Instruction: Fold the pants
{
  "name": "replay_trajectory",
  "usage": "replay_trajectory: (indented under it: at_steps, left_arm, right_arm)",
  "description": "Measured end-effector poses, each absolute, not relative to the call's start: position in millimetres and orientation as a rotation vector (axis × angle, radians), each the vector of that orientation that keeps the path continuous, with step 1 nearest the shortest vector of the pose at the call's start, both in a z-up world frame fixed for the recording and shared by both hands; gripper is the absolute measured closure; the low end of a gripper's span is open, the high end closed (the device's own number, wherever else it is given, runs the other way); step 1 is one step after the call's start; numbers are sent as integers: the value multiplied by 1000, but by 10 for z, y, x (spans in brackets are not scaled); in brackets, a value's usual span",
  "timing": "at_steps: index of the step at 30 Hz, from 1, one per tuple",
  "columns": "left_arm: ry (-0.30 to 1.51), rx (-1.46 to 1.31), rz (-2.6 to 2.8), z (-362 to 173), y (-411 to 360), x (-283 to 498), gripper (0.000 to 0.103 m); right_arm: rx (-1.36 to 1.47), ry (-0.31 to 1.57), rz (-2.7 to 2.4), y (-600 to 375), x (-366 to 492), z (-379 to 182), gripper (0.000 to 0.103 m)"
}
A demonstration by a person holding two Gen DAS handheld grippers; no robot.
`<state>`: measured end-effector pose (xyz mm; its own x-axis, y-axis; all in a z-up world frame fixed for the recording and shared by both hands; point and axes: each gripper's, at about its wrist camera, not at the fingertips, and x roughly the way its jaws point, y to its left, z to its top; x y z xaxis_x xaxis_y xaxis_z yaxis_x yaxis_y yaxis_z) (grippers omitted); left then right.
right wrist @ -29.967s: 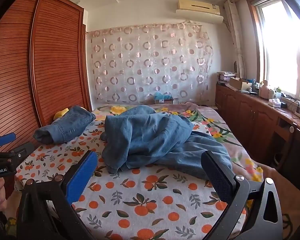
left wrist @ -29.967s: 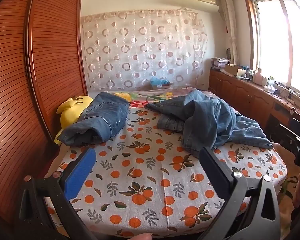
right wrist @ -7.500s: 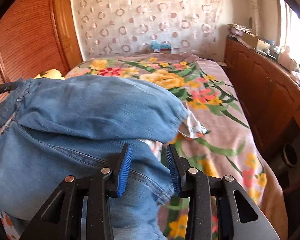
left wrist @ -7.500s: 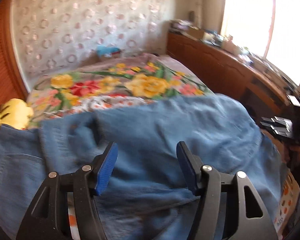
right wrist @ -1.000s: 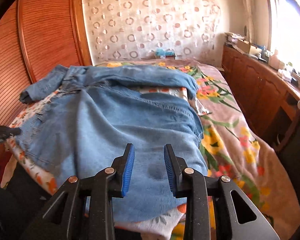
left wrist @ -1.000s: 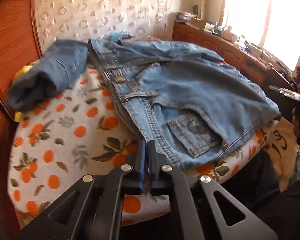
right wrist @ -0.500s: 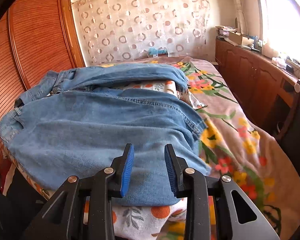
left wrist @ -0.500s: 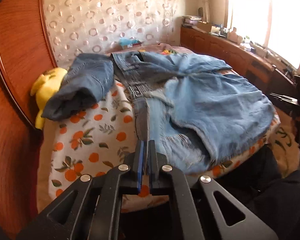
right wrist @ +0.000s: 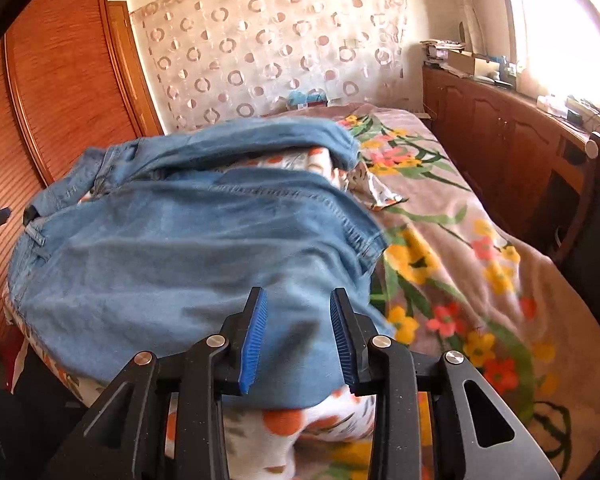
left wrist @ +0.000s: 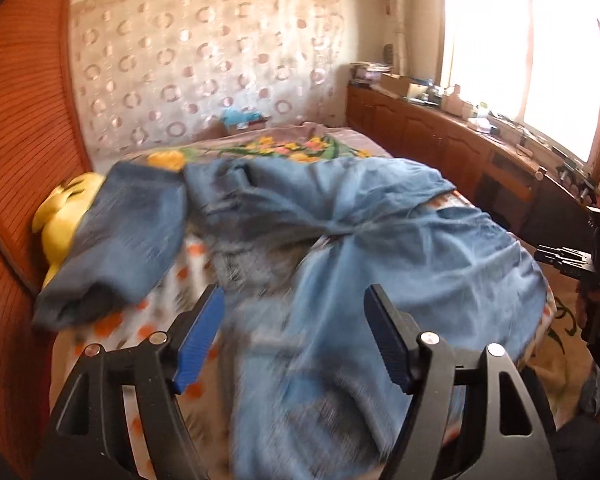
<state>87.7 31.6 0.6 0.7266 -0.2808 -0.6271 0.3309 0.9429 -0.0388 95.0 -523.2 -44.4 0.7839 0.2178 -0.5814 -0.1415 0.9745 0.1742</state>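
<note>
left gripper (left wrist: 294, 334): fingers opening, wide, nothing pinched, jeans (left wrist: 380, 248) under and beyond them | right gripper (right wrist: 298, 334): fingers narrow, parted above the jeans' near edge (right wrist: 296, 384), not pressing it | jeans: spread on bed (right wrist: 460, 248) ahead of both | far-left of left fingers: folded jeans (left wrist: 120, 240), yellow plush (left wrist: 60, 216)
</note>
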Motion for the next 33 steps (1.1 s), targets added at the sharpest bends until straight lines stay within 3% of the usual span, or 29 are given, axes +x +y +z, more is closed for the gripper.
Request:
replay_trajectory:
  at_steps: [10, 23, 30, 33]
  left_arm:
    - [714, 156, -450, -199, -586, 1653, 30]
    - [838, 194, -437, -762, -691, 1881, 30]
    - [868, 268, -454, -863, -832, 1874, 30]
    - [875, 251, -462, -861, -807, 1894, 30]
  right_arm:
    - [162, 739, 257, -5619, 1652, -620, 66]
    - [352, 826, 477, -5975, 2339, -1032, 65]
    - [448, 809, 531, -6082, 2457, -1238, 45]
    - [522, 803, 581, -6156, 2497, -1386, 42]
